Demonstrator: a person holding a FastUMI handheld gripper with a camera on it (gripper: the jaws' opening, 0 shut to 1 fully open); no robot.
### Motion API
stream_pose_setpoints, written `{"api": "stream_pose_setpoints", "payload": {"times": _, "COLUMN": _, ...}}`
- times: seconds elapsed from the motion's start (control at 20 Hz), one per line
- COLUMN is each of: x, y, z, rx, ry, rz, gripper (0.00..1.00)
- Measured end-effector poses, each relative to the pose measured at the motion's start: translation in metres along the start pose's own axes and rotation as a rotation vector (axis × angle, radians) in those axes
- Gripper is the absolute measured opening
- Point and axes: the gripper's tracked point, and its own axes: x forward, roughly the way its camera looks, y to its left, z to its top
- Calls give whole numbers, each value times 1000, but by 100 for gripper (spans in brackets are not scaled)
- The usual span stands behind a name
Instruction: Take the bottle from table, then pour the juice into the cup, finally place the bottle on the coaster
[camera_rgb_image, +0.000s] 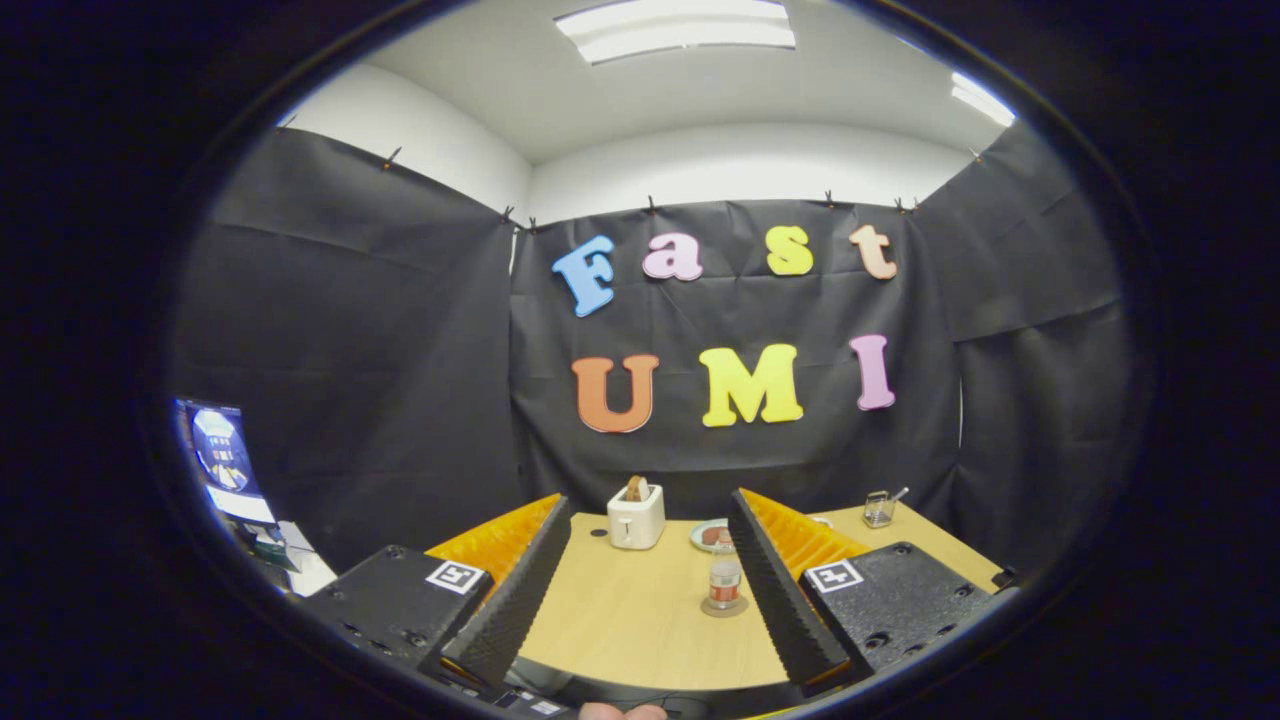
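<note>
A small bottle (724, 581) with a pale cap and a reddish label stands upright on a round brown coaster (724, 607) on the wooden table (640, 620). It is just inside my right finger (775, 590), close to it but apart. My gripper (648, 500) is open and held back from the table, with nothing between its ridged black fingers. I cannot tell which object is the cup.
A white toaster (636, 515) with a slice of bread stands at the table's back, beyond the fingers. A plate with food (710, 536) lies to its right. A small metal basket (879, 508) stands at the back right. A screen (225, 460) is off to the left.
</note>
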Motion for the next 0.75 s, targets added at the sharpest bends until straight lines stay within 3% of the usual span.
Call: {"api": "stream_pose_setpoints", "payload": {"times": 0.75, "x": 23, "y": -14, "z": -4, "rx": 19, "ry": 20, "rz": -13, "gripper": 100}}
